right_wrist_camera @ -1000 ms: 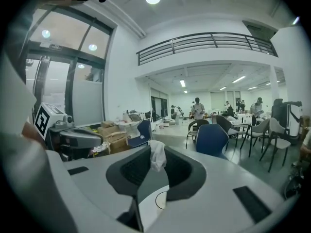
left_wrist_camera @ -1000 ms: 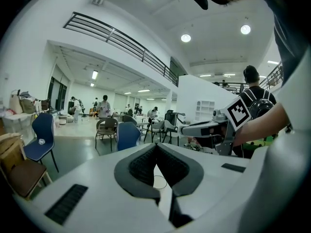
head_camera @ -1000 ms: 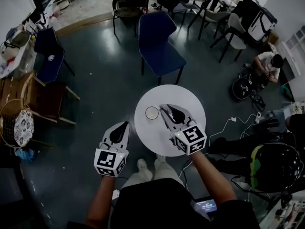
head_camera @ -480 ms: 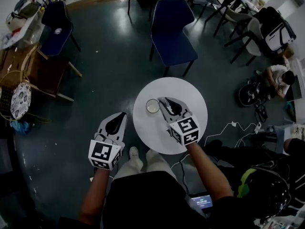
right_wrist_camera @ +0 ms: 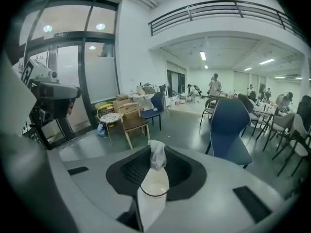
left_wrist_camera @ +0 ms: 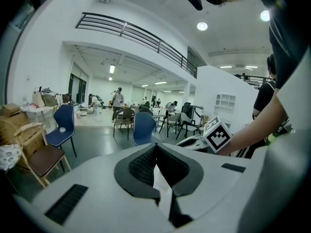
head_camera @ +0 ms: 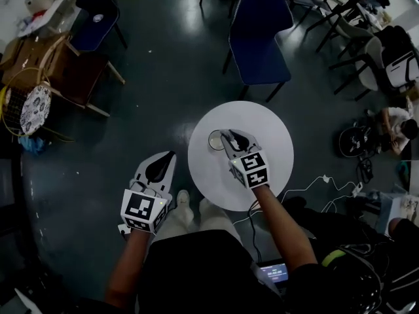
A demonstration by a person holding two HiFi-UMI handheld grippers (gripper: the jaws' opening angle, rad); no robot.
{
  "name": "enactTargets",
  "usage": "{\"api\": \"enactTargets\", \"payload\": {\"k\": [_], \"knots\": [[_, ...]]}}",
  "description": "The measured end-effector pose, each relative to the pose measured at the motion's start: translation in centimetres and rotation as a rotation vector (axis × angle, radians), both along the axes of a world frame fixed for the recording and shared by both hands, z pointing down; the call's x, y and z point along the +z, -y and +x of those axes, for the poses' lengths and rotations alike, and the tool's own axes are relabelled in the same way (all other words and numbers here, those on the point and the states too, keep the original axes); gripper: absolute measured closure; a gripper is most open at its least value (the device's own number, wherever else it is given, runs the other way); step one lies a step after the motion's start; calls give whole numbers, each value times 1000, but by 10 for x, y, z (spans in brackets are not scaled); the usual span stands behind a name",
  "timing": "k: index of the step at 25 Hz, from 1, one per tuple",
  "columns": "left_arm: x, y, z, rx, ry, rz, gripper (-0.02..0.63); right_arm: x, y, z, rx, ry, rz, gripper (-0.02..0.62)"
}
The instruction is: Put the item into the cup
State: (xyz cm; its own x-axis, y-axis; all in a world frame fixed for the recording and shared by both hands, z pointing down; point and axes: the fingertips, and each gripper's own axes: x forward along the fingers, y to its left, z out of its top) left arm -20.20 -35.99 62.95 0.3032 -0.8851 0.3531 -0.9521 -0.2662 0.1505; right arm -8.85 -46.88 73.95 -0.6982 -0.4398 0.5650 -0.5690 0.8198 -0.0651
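A clear cup (head_camera: 215, 140) stands on the round white table (head_camera: 262, 123), near its left side. My right gripper (head_camera: 227, 135) reaches over the table with its tips just right of the cup's rim. It is shut on a small crumpled white item (right_wrist_camera: 157, 155) that sticks up between the pads. In the right gripper view the cup (right_wrist_camera: 154, 186) shows through the gap in the jaws, right under the item. My left gripper (head_camera: 170, 156) hangs off the table's left edge over the floor, shut with nothing in it; the tips (left_wrist_camera: 155, 146) meet.
A blue chair (head_camera: 258, 34) stands just behind the table. At the far left are wooden chairs (head_camera: 78, 67) and a wicker basket (head_camera: 26, 106). Cables (head_camera: 321, 178) run over the floor at the right, where a person (head_camera: 396, 120) sits among more chairs.
The right gripper has sunk toward the table and its tips have closed in on the cup's rim. The left gripper has dropped a little beside the table.
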Motion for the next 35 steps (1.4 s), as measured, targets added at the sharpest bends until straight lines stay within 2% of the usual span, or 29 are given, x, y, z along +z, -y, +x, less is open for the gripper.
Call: {"api": "enactTargets", "payload": {"k": [11,18,21,28,35], "knots": [[20,-14,-14,-80,14,-39,591,68,-1,-11,-74,-120,-10,504],[26,-18,-10,-98,12,-56,591,78,0,-11,-68,-109,-27,503],[28,-17,-7,-103,-1,-67,591,80,1,-9,-57,-96,-43,471],[26,-18,-1,-92,-4,-68,591,79,-4,-6,-45,-88,-54,440],[20,-20,1,-71,-8,-57,591,59,-1,-4,-21,-70,-21,442]]}}
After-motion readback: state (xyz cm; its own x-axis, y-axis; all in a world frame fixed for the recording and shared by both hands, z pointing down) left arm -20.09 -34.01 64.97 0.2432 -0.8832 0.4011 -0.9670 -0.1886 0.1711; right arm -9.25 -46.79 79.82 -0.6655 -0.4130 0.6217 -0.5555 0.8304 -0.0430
